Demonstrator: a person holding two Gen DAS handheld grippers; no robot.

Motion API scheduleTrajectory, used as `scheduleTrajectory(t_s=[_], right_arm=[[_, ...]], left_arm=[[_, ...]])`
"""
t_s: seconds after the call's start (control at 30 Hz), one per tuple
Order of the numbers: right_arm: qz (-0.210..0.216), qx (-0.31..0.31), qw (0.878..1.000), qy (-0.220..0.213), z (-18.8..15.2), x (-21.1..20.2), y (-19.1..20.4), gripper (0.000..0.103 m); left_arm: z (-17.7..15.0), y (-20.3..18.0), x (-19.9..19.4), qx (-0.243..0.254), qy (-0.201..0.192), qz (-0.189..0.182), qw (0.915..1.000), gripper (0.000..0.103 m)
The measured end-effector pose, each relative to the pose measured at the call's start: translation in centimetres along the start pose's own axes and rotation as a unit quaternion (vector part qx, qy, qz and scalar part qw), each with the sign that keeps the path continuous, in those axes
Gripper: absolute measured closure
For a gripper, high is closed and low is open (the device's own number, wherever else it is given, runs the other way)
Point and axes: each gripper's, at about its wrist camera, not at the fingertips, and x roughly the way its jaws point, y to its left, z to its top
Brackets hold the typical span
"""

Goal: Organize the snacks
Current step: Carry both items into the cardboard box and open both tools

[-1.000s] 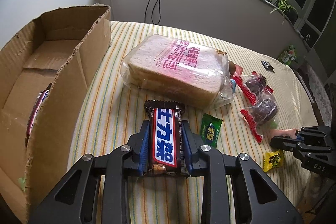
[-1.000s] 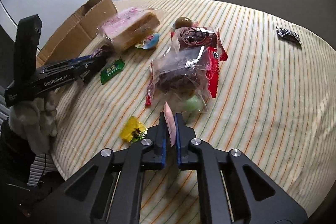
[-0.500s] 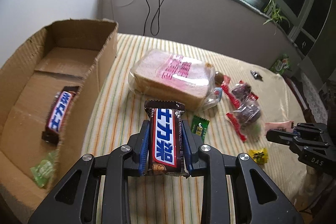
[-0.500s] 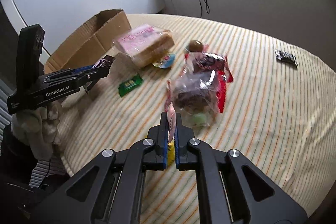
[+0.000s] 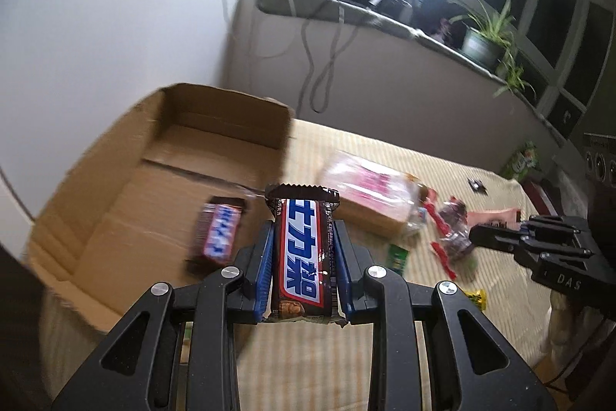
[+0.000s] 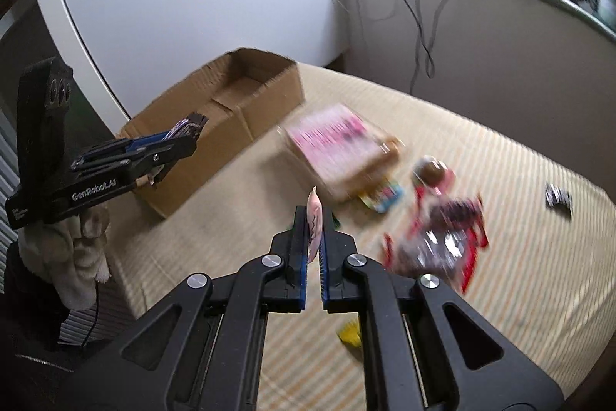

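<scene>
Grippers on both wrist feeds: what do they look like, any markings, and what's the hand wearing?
Both are matte black two-finger tools with blue ribbed pads and silver pivot screws. The left gripper reads "GenRobot.AI" in white; the right gripper reads "DAS". An off-white fabric glove covers the left hand.

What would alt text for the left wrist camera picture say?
The left gripper clamps a chocolate bar above a striped table. Beyond it an open cardboard box holds another bar; the right gripper holds a pink packet.
</scene>
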Motion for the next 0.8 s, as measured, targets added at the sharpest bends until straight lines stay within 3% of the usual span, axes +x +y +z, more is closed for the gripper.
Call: scheduleTrajectory(t_s=[0.33, 0.8], right_arm=[[0.023, -0.043, 0.999, -0.007, 5.0, 3.7, 4.0, 0.098], [0.045, -0.069, 0.996, 0.012, 9.8, 10.5, 7.9, 0.098]], left_arm=[[-0.2, 5.2, -1.6, -0.036, -0.012, 0.039, 0.9985, 0.076], [-0.1, 8.0, -1.4, -0.044, -0.012, 0.063, 0.997, 0.076]])
